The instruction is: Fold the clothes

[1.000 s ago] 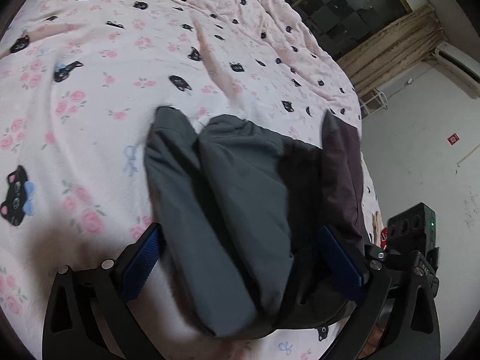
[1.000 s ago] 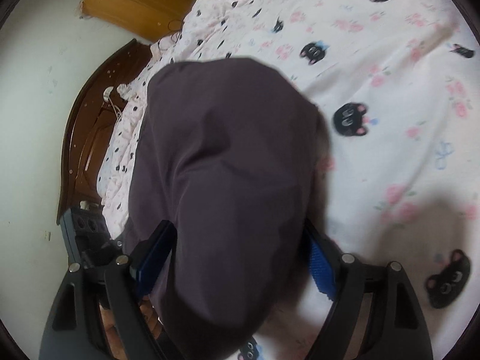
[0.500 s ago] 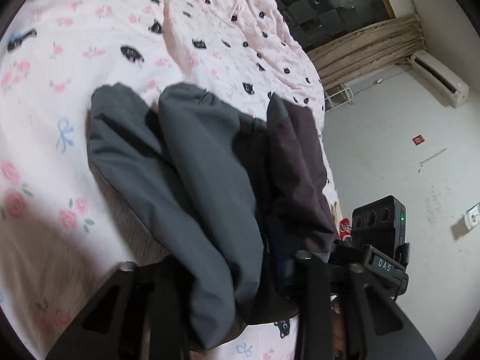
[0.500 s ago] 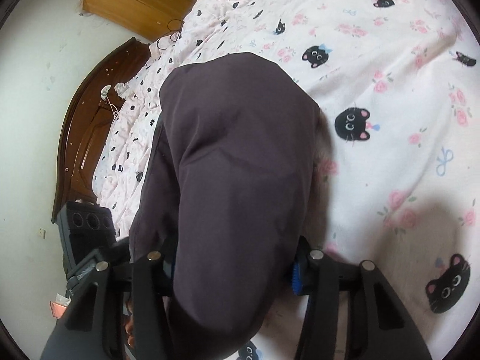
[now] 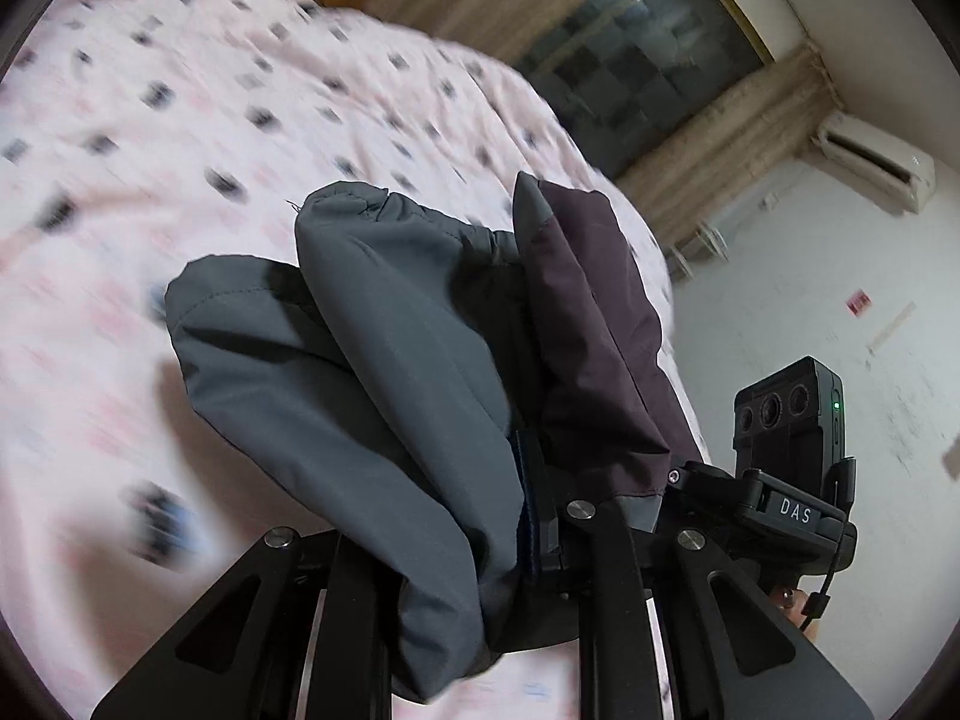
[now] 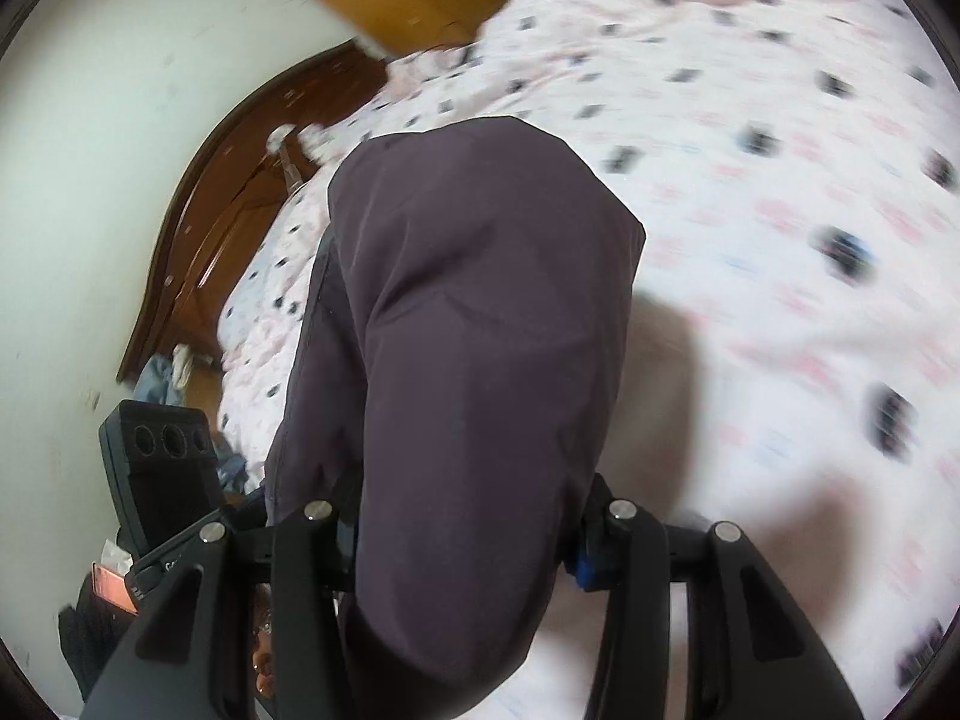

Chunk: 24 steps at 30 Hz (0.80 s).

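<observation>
Both claws are closing, each clamped on the same padded garment. The left claw (image 5: 480, 546) pinches its grey folds (image 5: 384, 360) at frame centre; the right claw (image 6: 462, 546) grips its dark purple part (image 6: 480, 330), above the pink bed (image 6: 780, 180).

Dark garment (image 6: 474, 372) between closing jaws

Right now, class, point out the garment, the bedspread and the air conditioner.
garment (image 6: 480, 360): right wrist view, on its dark purple fabric.
bedspread (image 5: 180, 120): left wrist view, on a bare pink patterned area.
air conditioner (image 5: 876, 153): left wrist view, on its white casing.
</observation>
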Motion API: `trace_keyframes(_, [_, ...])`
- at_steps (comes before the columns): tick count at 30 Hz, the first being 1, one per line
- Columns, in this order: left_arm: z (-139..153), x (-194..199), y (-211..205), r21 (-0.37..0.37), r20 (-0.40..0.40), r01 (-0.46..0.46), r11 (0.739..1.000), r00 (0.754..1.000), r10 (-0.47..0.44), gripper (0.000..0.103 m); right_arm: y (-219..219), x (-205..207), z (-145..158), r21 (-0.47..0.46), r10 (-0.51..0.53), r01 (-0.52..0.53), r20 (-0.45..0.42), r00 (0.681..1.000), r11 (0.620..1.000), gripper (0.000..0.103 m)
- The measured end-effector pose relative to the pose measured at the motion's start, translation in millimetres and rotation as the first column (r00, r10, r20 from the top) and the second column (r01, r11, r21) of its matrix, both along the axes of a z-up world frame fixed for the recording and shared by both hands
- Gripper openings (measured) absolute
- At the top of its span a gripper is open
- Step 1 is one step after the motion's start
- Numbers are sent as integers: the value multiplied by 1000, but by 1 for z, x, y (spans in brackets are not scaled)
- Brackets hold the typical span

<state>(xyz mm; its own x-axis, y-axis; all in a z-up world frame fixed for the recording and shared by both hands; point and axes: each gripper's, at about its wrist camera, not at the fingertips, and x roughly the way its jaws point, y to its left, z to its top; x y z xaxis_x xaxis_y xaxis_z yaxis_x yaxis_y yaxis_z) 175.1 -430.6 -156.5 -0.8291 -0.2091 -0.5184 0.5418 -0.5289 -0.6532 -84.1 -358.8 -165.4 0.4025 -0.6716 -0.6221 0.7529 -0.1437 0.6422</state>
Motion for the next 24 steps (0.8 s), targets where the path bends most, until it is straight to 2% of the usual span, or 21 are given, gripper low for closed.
trace_keyframes(4, [4, 51, -48, 6, 20, -122, 993, 992, 122, 16, -72, 46, 3, -3, 81, -81, 18, 997, 997, 48])
trace_keyframes(6, [2, 65, -69, 1, 36, -148, 989, 988, 148, 16, -105, 68, -1, 3, 114, -114, 31, 993, 994, 48])
trace_keyframes(13, [-35, 106, -137, 18, 114, -277, 961, 955, 273, 16, -207, 121, -20, 42, 209, -209, 2, 978, 977, 48])
trace_keyframes(16, [-57, 118, -154, 24, 149, -296, 955, 945, 290, 16, -228, 130, -36, 63, 235, -233, -21, 972, 970, 48])
trace_keyframes(19, [-82, 123, -168, 60, 172, -316, 947, 938, 302, 17, -244, 139, -54, 94, 247, -242, -44, 968, 966, 48])
trace_keyframes(21, [-95, 129, -168, 78, 165, -331, 941, 935, 315, 22, -254, 145, -65, 111, 261, -253, -67, 963, 961, 50])
trace_keyframes(24, [-104, 138, -162, 105, 119, -338, 935, 938, 326, 24, -261, 152, -71, 120, 288, -276, -96, 953, 954, 57])
